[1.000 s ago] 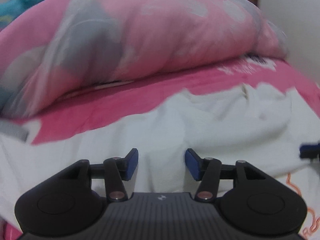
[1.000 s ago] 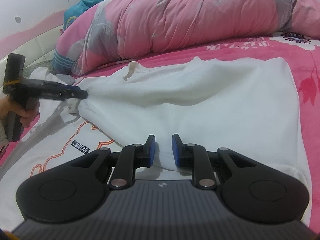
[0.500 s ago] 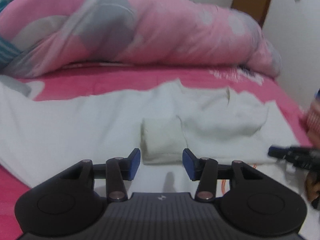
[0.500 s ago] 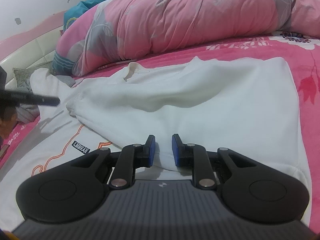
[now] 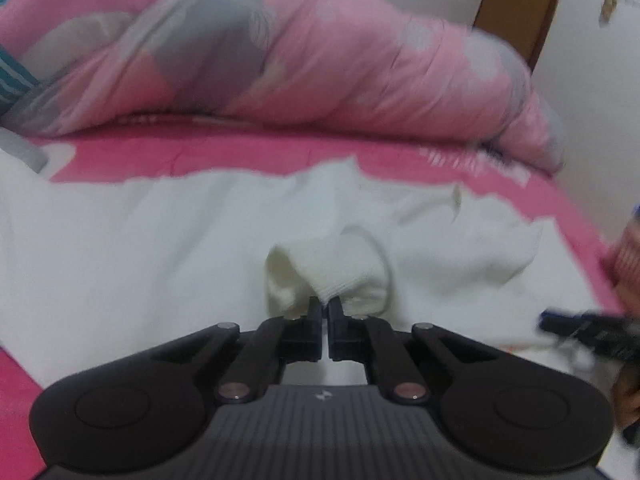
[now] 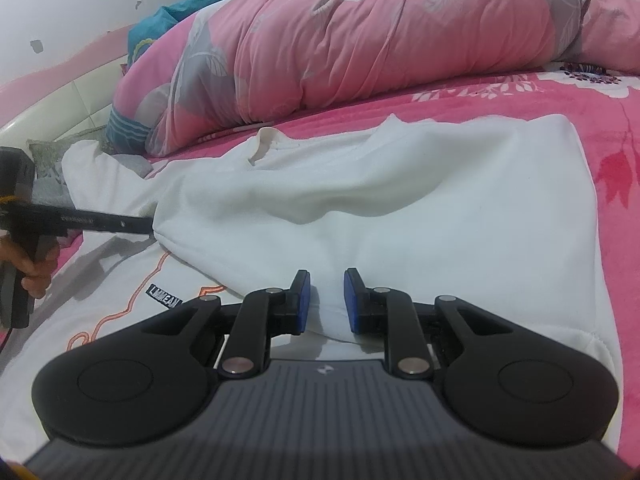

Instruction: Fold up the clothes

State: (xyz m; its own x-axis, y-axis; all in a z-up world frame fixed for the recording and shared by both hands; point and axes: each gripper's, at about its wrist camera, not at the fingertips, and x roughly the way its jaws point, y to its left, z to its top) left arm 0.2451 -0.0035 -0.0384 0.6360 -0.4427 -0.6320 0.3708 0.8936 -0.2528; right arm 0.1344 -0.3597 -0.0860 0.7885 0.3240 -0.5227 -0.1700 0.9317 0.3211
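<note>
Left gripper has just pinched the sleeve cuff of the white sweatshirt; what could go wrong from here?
The left gripper pinches only the edge of the ribbed cuff, so it may slip free when lifted. The right gripper holds a thin ridge of the white sweatshirt; pulling the sleeve across could drag or bunch the body.

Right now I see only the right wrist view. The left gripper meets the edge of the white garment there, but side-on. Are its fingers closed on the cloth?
Observer: Yes. In the left wrist view the left gripper has its fingers shut on the ribbed cuff of the white garment.
Operator: Does the cuff lie flat?
Observer: No, it is bunched into a hump just in front of the fingers.
Operator: Anything behind it that I cannot see?
Observer: Past the pink quilt, a brown wooden strip stands against the wall.
</note>
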